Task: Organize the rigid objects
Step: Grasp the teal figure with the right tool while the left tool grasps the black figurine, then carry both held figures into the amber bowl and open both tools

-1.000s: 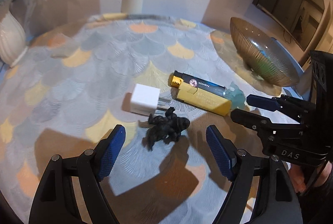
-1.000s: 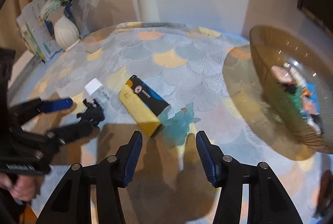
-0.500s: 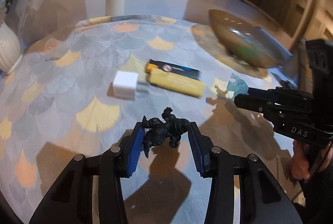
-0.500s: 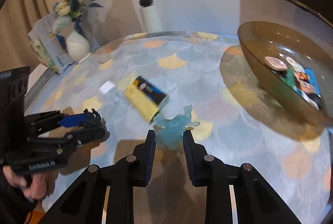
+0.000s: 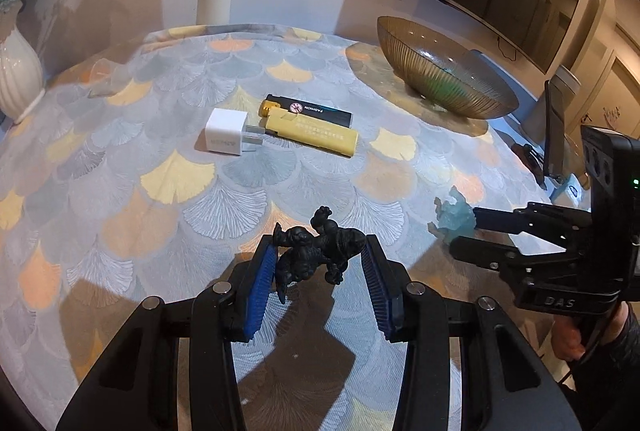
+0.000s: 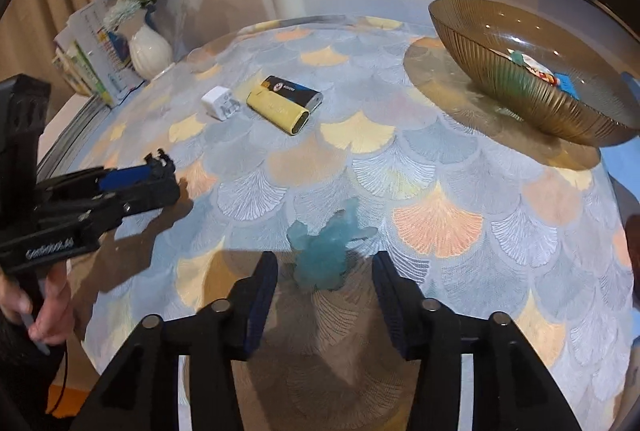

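Bowl (image 6: 532, 87) right rim cut off by frame edge; contents (image 6: 540, 71) too small to identify

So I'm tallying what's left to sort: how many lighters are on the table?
2, side by side mid-table: a yellow lighter nearer the camera and a black lighter behind it, right of the white charger. The bowl may hide more.

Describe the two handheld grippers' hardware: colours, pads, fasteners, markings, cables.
Both are matte black plastic. The left gripper has ribbed blue pads and round silver pivot bolts. The right gripper has darker navy pads and the same bolts. Seen from the left wrist, its body reads "DAS", shows a green LED and trails a thin black cable. A bare hand grips the left handle.
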Available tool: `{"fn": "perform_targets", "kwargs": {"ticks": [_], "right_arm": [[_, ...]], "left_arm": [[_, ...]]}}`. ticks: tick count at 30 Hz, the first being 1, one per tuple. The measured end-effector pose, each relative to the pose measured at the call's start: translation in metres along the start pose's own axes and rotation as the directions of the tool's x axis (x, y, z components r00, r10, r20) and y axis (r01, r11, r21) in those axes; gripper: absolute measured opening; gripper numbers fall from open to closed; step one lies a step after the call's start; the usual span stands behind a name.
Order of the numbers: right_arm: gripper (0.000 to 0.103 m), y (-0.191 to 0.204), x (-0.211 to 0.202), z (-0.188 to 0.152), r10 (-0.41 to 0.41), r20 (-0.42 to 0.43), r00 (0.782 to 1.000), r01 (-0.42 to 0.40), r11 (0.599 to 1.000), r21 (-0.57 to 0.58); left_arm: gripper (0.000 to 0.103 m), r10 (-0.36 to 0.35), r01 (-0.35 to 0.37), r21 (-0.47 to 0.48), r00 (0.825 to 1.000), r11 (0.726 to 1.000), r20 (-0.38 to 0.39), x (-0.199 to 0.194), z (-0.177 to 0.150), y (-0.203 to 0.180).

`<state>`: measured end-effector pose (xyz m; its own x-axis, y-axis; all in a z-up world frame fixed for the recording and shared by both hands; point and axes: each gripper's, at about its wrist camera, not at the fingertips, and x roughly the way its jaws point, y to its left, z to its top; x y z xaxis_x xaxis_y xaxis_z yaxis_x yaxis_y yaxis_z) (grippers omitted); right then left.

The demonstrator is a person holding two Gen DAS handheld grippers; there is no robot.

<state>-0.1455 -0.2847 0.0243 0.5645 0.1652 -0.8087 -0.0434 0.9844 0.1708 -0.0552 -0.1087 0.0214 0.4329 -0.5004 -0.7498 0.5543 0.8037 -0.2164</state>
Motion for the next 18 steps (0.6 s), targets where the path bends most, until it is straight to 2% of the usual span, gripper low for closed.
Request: {"fn": "perform_targets", "kwargs": {"ticks": [2,3,4,6,7,9,10,12,14,15,16,18], "right_arm": [[0.047,0.002,0.005,0.004,-0.027,0.009,1.000,0.026,0.999,0.027],[0.041,0.005,0.007,0.006,-0.051,0.019,0.998,0.051,0.998,0.033],[0.030,0.007,0.008,0.007,-0.072,0.024,0.997,0.072,0.997,0.024],[0.029,0.011,0.009,0.011,-0.077,0.032,0.997,0.077,0.997,0.005],[0.029,0.010,0.002,0.012,-0.027,0.058,0.998,0.026,1.000,0.011],[0.029,0.006,-0.014,0.018,-0.022,0.102,0.994,0.022,1.000,0.009],[0.029,0.001,-0.030,0.025,-0.065,0.148,0.987,0.065,0.998,0.003],[0.029,-0.013,-0.055,0.038,-0.104,0.209,0.972,0.102,0.995,0.017],[0.029,-0.037,-0.086,0.058,-0.178,0.276,0.945,0.169,0.984,0.057],[0.029,-0.052,-0.101,0.070,-0.243,0.305,0.921,0.227,0.970,0.088],[0.029,-0.064,-0.112,0.078,-0.294,0.319,0.901,0.269,0.956,0.120],[0.029,-0.089,-0.125,0.093,-0.356,0.323,0.877,0.310,0.933,0.186]], "left_arm": [[0.040,0.002,-0.002,0.001,1.000,1.000,0.000,-0.001,0.002,-0.001],[0.040,0.004,-0.004,0.003,1.000,1.000,0.003,-0.001,0.003,-0.002],[0.040,0.007,-0.007,0.009,1.000,1.000,0.008,-0.002,0.005,-0.004],[0.040,0.008,-0.008,0.025,1.000,1.000,0.023,-0.006,0.013,-0.009],[0.040,0.001,-0.002,0.036,0.999,0.999,0.034,-0.010,0.020,-0.013],[0.040,-0.009,0.006,0.062,0.998,0.998,0.059,-0.015,0.035,-0.022],[0.040,-0.013,0.006,0.085,0.997,0.996,0.076,-0.019,0.046,-0.029],[0.040,-0.012,-0.003,0.132,0.994,0.991,0.110,-0.023,0.069,-0.045],[0.040,-0.022,-0.005,0.185,0.990,0.983,0.140,-0.024,0.095,-0.064],[0.040,-0.034,0.001,0.212,0.987,0.977,0.154,-0.023,0.110,-0.076],[0.040,-0.045,0.005,0.235,0.985,0.972,0.166,-0.019,0.125,-0.087],[0.040,-0.063,0.016,0.265,0.984,0.964,0.169,-0.007,0.149,-0.106]]}}
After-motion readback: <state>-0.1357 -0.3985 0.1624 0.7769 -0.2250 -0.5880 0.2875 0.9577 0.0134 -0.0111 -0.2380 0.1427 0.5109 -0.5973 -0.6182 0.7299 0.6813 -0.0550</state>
